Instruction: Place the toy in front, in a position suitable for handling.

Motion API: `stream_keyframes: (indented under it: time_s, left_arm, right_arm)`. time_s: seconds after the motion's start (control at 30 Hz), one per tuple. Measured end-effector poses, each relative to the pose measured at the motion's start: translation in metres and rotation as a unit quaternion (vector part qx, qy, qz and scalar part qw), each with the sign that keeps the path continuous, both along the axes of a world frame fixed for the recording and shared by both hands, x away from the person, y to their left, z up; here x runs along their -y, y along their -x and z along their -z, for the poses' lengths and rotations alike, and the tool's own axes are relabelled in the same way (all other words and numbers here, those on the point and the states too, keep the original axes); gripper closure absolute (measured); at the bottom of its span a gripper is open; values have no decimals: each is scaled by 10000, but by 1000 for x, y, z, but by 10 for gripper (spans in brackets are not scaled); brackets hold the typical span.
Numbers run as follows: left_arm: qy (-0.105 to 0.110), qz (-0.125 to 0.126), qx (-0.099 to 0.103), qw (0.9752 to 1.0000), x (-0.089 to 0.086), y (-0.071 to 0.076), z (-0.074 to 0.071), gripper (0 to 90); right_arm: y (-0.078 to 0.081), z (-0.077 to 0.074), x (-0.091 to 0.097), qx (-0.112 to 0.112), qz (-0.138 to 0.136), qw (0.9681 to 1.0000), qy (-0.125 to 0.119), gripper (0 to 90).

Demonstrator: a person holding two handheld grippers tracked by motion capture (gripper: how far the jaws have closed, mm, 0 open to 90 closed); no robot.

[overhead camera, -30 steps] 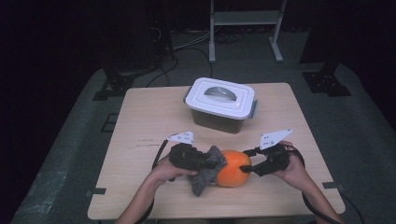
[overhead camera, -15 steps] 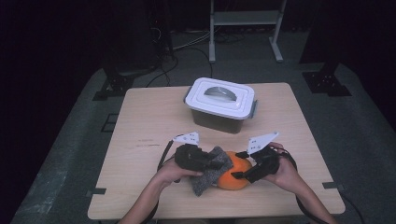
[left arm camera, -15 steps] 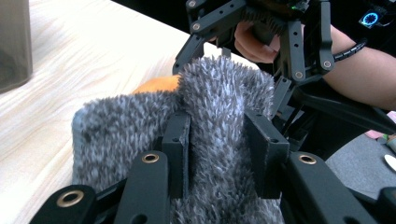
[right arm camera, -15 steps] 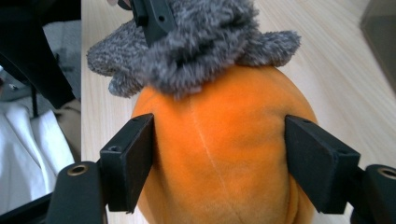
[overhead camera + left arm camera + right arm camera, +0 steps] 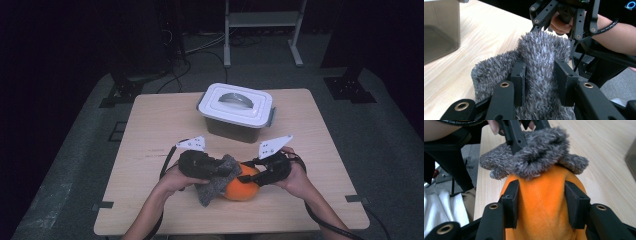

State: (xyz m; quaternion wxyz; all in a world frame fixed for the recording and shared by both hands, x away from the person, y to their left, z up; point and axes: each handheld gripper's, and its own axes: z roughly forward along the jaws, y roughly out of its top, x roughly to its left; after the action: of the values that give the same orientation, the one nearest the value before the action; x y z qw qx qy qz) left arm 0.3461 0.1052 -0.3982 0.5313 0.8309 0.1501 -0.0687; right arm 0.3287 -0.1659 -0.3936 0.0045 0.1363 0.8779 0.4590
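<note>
In the high view, a person's forearms come in from the bottom edge over a light wooden counter (image 5: pixel 150 130), each hand carrying a tool. The left tool (image 5: pixel 220 169) sits at the near middle of the counter with a fuzzy grey cloth (image 5: pixel 218 181) clamped between its jaws, the cloth draped against the left side of an orange plush object (image 5: pixel 242 187) and hanging down onto the wood. The right tool (image 5: pixel 248 176) reaches in from the other side and straddles the top of the orange plush object; its jaws have just been closing, with the orange object between them. Farther back on the counter, well apart from the hands, stands a container with a white lid (image 5: pixel 236 111) and a grey handle set into the lid. In the left gripper view, the two black jaws press into a raised fold of the grey cloth (image 5: pixel 541 62), which bulges up between them, so this tool is closed on the cloth; the right tool (image 5: pixel 560 28) stands just behind the cloth, and the container's translucent wall (image 5: pixel 440 30) shows at the upper left. In the right gripper view, the two jaws lie against both flanks of the orange plush object (image 5: pixel 540 202), gripping it, while the grey cloth (image 5: pixel 536 152) lies over its far end with the left tool (image 5: pixel 517 136) pinching it from above.
</note>
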Motion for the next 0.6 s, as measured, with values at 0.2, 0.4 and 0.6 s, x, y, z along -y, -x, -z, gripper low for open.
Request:
stream_keyframes:
  time_s: [0.2,0.4,0.6]
  left_arm:
    - [-45,-175,-166,9997,-7,-7,12,638]
    - [-34,-174,-278,9995,-3,-9,20,638]
    - [-34,-128,-281,9995,6,-6,20,638]
  right_arm:
    - [-2,5,12,26,-166,9997,201,486]
    - [-9,17,48,-242,117,9996,41,437]
    - [-8,14,55,-321,360,9987,192,336]
